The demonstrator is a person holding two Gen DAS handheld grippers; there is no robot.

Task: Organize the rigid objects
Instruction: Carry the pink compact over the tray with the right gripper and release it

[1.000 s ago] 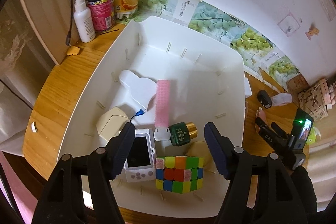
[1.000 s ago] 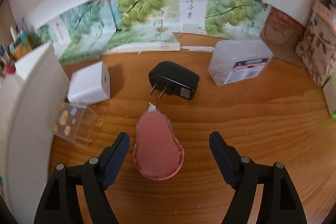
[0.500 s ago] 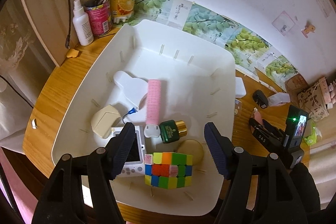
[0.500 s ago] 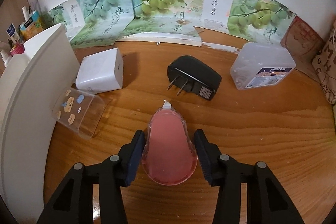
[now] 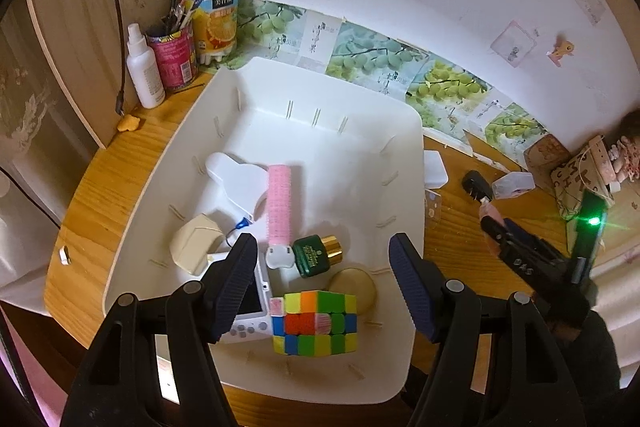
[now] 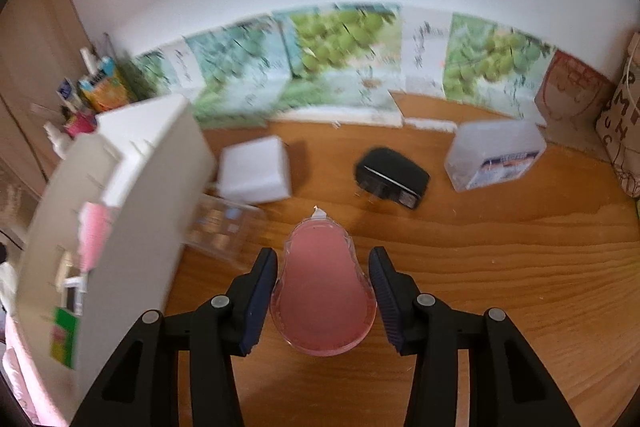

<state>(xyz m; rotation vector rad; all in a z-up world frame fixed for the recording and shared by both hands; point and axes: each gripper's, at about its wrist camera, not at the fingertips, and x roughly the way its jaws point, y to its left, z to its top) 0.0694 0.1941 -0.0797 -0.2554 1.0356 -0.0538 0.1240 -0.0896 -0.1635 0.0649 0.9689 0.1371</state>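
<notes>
Rigid objects: white bin and pink item in the grip.
We record a pear-shaped, pink, clear-edged item clamped between the right gripper pads, above the wooden desk. The white bin holds a colour cube, green gold-capped bottle, pink roller and a white handheld device.

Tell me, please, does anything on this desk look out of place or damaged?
Nothing looks damaged or spilled. The black plug adapter, white cube and clear plastic box lie loose on the wooden desk, outside the white bin. The pink bottle sits in the right gripper.
</notes>
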